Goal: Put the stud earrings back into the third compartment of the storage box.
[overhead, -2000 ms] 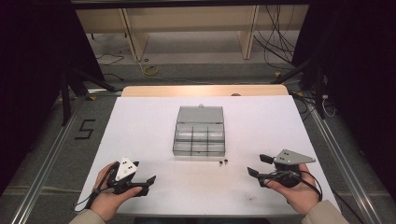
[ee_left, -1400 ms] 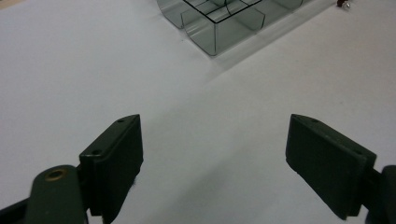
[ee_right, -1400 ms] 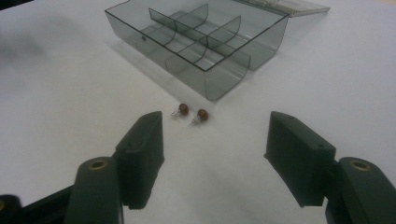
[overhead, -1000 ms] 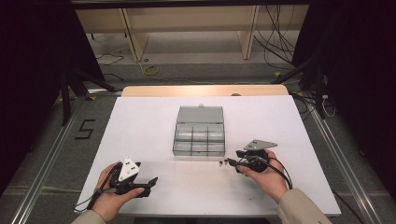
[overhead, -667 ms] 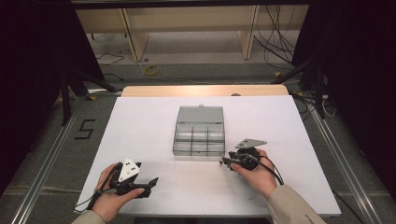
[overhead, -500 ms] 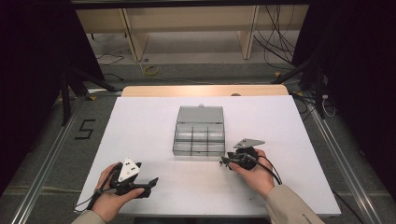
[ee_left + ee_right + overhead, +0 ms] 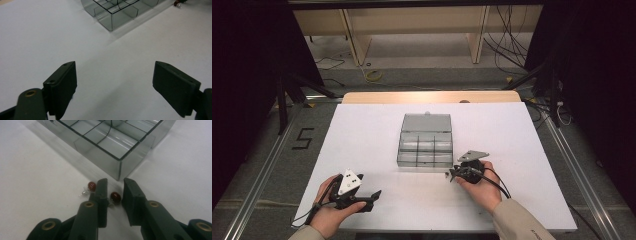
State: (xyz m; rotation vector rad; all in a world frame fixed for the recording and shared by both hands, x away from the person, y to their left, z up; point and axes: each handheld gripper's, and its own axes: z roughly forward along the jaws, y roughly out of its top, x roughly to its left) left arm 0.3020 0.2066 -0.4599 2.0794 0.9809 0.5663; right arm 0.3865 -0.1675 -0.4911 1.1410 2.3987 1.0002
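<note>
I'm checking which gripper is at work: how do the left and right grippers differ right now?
The left gripper has its jaws spread wide over bare table; the right gripper has narrowed its jaws around a red bulb. The left sits far from the clear box; the right is beside it. Both rest low, hand-held.

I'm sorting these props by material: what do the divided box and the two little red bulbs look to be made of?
The divided box looks like clear, glossy hard plastic: the table shows through its walls, which carry bright streaks. The two red bulbs look like red-tinted glass, shiny with small highlights; the left one has a clear, possibly glass, base. Tinted plastic can't be ruled out.
</note>
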